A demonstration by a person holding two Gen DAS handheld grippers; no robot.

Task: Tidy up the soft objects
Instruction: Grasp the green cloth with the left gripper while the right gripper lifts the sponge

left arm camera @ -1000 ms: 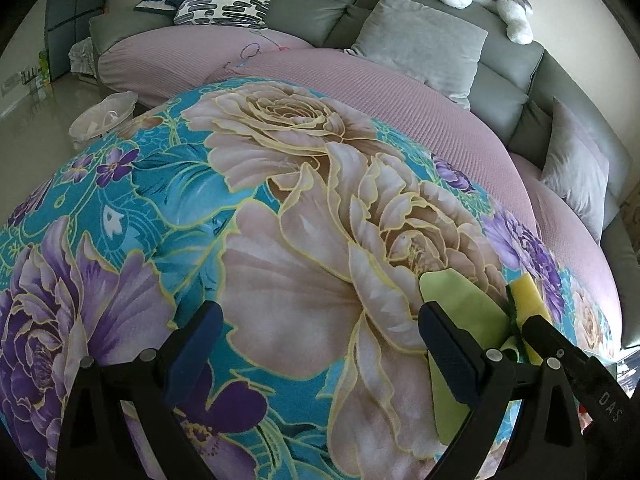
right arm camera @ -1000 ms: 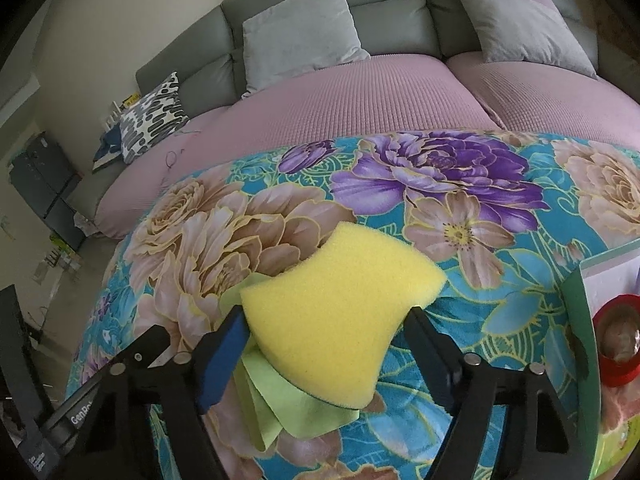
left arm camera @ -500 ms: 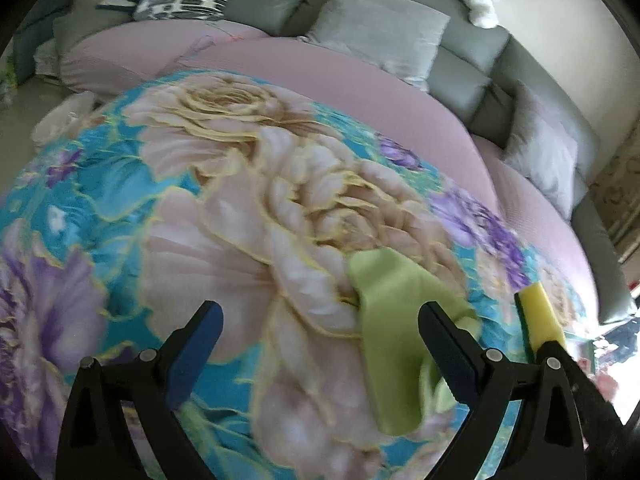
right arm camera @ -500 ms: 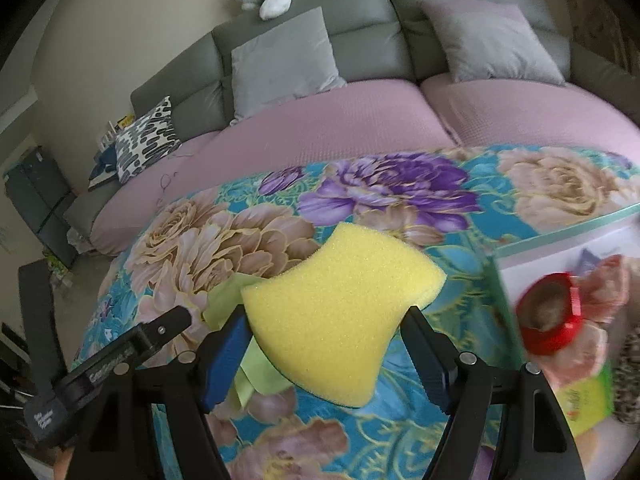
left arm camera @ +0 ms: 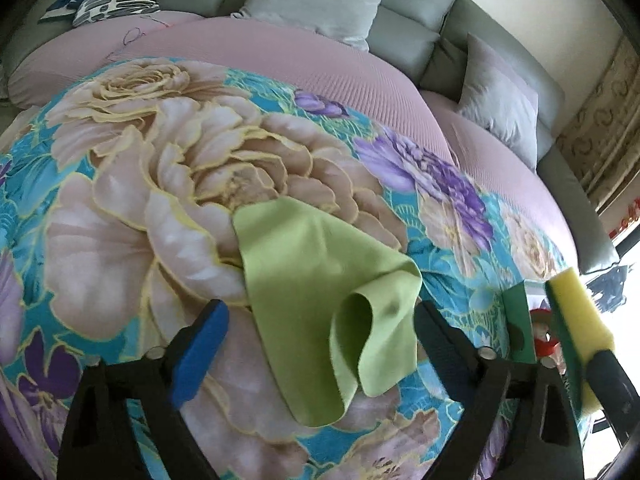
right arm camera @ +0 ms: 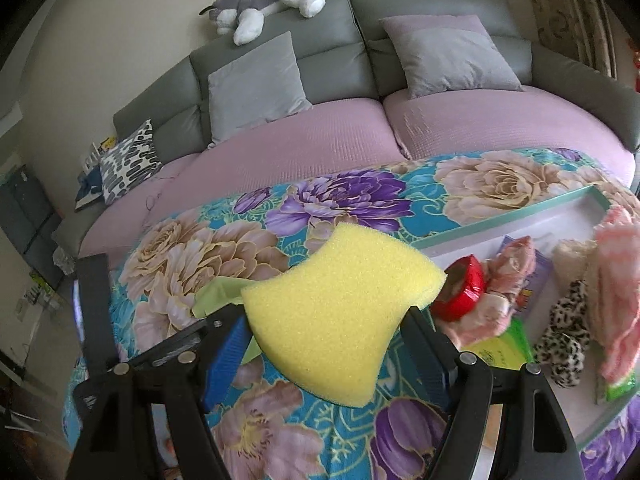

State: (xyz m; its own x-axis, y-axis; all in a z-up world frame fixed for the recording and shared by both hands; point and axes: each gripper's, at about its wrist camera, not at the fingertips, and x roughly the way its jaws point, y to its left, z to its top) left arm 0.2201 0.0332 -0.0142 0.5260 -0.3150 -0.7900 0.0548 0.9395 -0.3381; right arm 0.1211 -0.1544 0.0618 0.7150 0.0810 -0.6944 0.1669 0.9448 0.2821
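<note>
the right gripper (right arm camera: pixel 324 344) has carried the yellow sponge (right arm camera: pixel 340 316), pinched between its fingers, off the green cloth (left arm camera: pixel 320 304) and across toward the white box (right arm camera: pixel 520 224) at the right, where a red tape roll (right arm camera: pixel 460 292) and other soft things already lie. the left gripper (left arm camera: pixel 320 340) has swung over the cloth, which lies crumpled on the floral tabletop (left arm camera: pixel 160 184); its fingers, spread wide, have just been closing a little, the cloth between them but not yet squeezed. so the sponge looks next for the box and the cloth is about to be picked up.

Right tool (right arm camera: pixel 326 342) grips yellow sponge (right arm camera: pixel 340 316) beside tray (right arm camera: pixel 500 222).
</note>
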